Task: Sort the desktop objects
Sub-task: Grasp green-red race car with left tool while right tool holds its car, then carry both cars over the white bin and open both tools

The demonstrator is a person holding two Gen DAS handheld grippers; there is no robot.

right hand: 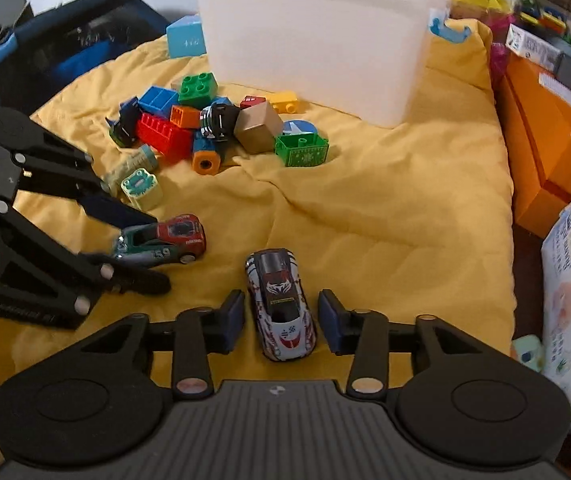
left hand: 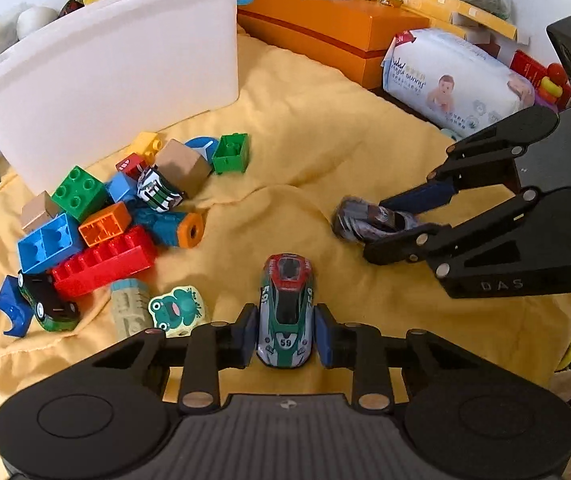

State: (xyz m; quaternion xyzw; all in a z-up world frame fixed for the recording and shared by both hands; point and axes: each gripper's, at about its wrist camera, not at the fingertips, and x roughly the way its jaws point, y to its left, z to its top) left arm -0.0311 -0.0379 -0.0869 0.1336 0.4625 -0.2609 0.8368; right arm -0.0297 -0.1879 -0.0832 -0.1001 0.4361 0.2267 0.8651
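1. Left wrist view: the left gripper (left hand: pixel 285 334) has its fingers spread around the green-and-red toy car (left hand: pixel 286 312) lying on the yellow cloth (left hand: pixel 325 152); whether the pads touch is hard to tell. The right gripper (left hand: pixel 369 232) is motion-blurred.
2. Right wrist view: the right gripper's (right hand: pixel 281 322) fingers stand apart, clear gaps beside the white-and-red toy car (right hand: pixel 281 304). The white bin (right hand: pixel 317 48) is cut off above.

- An orange box (left hand: pixel 337 28) stands just beside the yellow cloth's (left hand: pixel 305 152) far edge.
- A baby-wipes pack (left hand: pixel 453 80) leans against the orange box.
- A dark tablet (right hand: pixel 85 40) lies beyond the cloth's opposite corner.
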